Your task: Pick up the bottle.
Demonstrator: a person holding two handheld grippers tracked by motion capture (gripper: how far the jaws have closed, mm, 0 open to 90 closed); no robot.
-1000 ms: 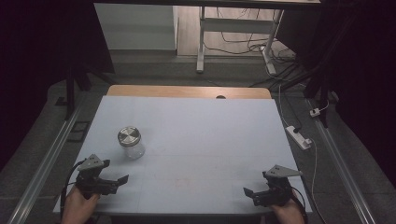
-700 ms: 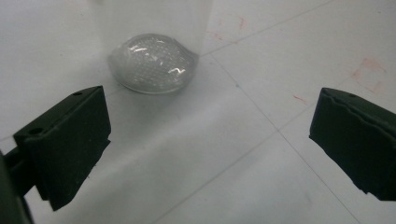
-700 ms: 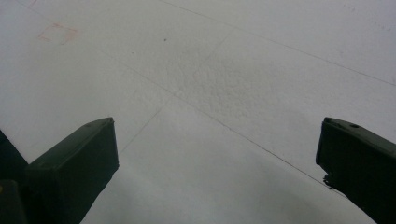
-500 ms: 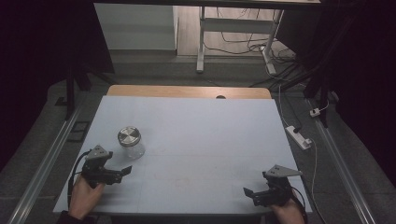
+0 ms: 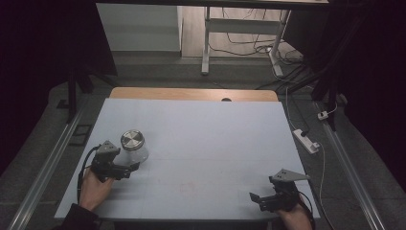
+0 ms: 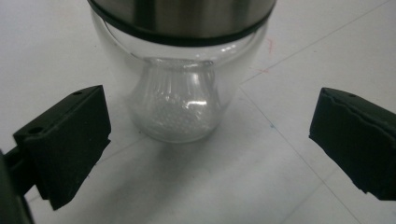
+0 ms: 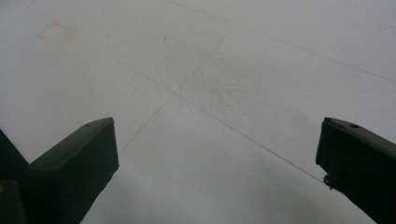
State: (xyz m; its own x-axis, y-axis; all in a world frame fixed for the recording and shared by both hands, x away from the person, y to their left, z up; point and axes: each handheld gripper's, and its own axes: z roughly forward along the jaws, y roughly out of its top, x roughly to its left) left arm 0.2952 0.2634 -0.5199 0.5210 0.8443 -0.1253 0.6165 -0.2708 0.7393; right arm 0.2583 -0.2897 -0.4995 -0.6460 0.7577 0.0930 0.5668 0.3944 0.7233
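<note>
My right gripper [image 5: 262, 199] rests at the table's [image 5: 215, 143] near edge, about 5 o'clock, jaws spread wide over bare surface, grasping nothing; my left gripper [image 5: 128, 168] sits near 8 o'clock, jaws likewise wide apart, pointing at the jar [image 5: 133, 146] just beyond it; in the left gripper view the jar [image 6: 180, 93] stands upright between and just past my jaws, untouched, clear glass with a steel lid [image 5: 132, 140]; farther off, toward 12 o'clock, lies the table's wooden strip [image 5: 191, 94].
</note>
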